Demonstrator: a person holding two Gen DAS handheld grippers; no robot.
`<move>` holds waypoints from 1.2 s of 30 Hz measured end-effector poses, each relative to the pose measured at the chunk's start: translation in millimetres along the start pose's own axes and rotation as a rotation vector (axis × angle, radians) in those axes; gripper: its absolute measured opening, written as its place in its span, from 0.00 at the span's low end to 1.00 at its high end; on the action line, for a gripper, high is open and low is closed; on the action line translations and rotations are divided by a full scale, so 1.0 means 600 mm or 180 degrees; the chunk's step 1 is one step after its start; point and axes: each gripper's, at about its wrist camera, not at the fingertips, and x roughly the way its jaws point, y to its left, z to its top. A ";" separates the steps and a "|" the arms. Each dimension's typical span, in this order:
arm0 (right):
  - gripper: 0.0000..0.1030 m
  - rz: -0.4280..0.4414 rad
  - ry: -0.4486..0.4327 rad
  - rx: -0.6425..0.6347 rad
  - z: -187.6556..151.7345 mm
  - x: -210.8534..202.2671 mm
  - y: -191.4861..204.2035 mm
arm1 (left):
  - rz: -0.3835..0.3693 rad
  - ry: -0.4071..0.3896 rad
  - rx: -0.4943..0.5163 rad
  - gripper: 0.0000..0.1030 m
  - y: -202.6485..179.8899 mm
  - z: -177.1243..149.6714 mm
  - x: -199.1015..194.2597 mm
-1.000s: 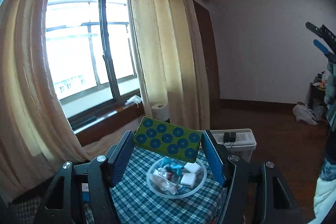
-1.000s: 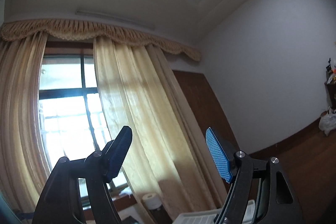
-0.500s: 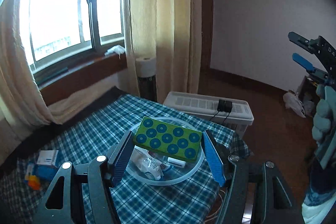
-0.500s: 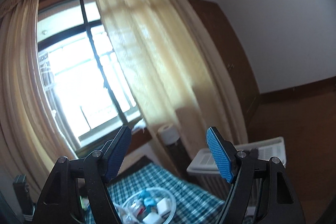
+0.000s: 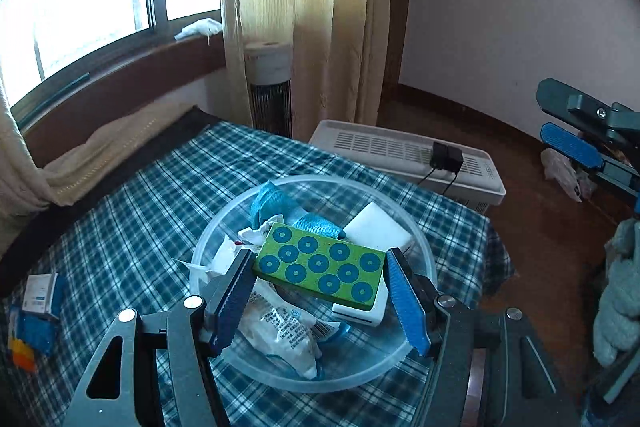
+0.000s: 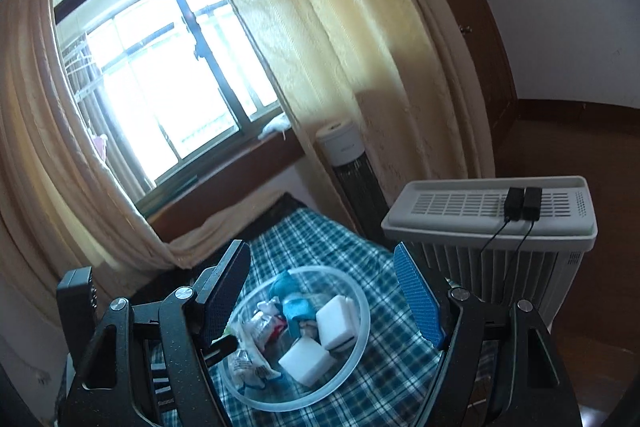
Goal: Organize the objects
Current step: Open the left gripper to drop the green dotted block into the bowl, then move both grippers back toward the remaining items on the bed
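Observation:
My left gripper (image 5: pixel 320 259) is shut on a green block with blue circles (image 5: pixel 320 273), held flat by its ends just above a clear plastic bowl (image 5: pixel 420 239). The bowl stands on a blue plaid tablecloth (image 5: pixel 160 207) and holds white boxes (image 5: pixel 376 231), blue cloth (image 5: pixel 272 203) and plastic packets (image 5: pixel 280 331). My right gripper (image 6: pixel 320 291) is open with nothing between its pads, and points down at the same bowl (image 6: pixel 360 303) from farther back. In the left wrist view the right gripper (image 5: pixel 542 111) shows at the right edge, above a gloved hand (image 5: pixel 616 291).
A white vented appliance (image 5: pixel 408 155) with two black plugs (image 5: pixel 446 155) on top stands just past the table's far edge. A tower fan (image 5: pixel 268 83) stands by the curtain. Small boxes (image 5: pixel 36 307) lie at the table's left edge. The floor is dark wood.
Both grippers have come down and tipped toward the table. The bowl now sits right under the held green block. The right view swung from ceiling and curtains to the bowl.

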 end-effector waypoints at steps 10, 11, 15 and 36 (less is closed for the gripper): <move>0.73 0.0049 0.0255 -0.0038 -0.025 0.060 0.017 | 0.0004 0.0126 -0.0169 0.76 0.037 -0.002 0.040; 0.73 0.0048 0.0263 -0.0037 -0.025 0.062 0.018 | 0.0008 0.0109 -0.0186 0.76 0.041 -0.002 0.035; 0.73 0.0087 0.0311 -0.0053 -0.028 0.072 0.029 | 0.0096 0.0007 -0.0249 0.77 0.058 -0.002 0.012; 0.73 0.0622 0.0657 -0.0480 -0.085 0.126 0.212 | 0.0891 -0.0269 -0.0688 0.87 0.222 -0.064 -0.112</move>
